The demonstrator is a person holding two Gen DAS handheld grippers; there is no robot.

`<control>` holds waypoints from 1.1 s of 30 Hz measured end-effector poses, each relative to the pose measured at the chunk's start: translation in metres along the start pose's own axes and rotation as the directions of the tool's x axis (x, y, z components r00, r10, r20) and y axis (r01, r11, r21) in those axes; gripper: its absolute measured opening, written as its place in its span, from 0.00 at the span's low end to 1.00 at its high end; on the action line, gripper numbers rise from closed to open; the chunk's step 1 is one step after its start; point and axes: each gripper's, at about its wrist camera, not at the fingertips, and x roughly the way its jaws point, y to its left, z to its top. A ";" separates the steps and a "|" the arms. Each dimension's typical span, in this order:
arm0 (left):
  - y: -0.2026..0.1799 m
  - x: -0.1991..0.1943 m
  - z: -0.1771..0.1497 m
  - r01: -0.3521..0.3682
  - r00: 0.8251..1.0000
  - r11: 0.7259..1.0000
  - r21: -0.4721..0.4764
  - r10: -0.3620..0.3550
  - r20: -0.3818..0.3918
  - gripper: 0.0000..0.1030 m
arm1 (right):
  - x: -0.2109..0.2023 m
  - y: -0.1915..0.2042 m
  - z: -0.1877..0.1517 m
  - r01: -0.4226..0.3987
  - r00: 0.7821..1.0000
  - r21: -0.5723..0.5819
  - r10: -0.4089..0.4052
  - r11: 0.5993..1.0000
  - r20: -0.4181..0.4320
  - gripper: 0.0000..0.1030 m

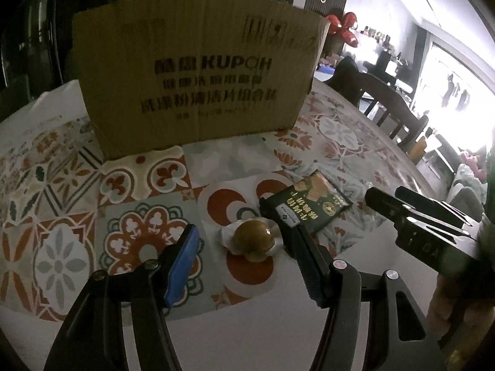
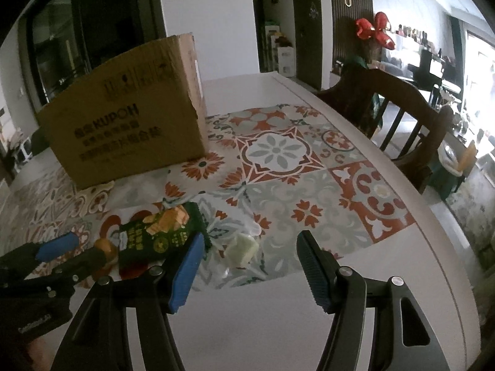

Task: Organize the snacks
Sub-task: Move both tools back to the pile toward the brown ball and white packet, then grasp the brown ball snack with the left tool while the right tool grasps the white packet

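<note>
My left hand-held gripper (image 1: pixel 235 247) hangs low over the bench (image 1: pixel 247 324) with its jaws spread wide, nothing between them but air. Just past its fingertips lies a round brown snack in a clear wrapper (image 1: pixel 254 237), resting on the patterned mat (image 1: pixel 148 185) between the blue pad and the black one without touching either. Right beside it, against the tip of my black finger, lies a dark green snack packet (image 1: pixel 309 204), flat on the mat and printed with crackers.

My right hand-held gripper (image 2: pixel 250 247) is also wide open and holds nothing. A small pale green wrapped snack (image 2: pixel 241 249) sits on the mat just ahead of it, between the two fingers and nearer the blue one. From this side the green packet lies to the left, close behind the blue fingertip.

Farther back on the mat stands a brown cardboard box (image 1: pixel 198 83), upright, its printed side facing me and well apart from the snacks. I cannot see inside it. Beyond the bench edge on the right is a dark wooden chair (image 2: pixel 399 114), and past that a red bow (image 2: pixel 374 29) in the bright room.
</note>
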 end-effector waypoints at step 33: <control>-0.010 -0.037 0.010 -0.018 0.996 1.000 0.007 0.017 0.082 0.34 | -0.024 0.018 0.003 -0.067 0.998 -0.025 0.067 0.997 -0.006 0.26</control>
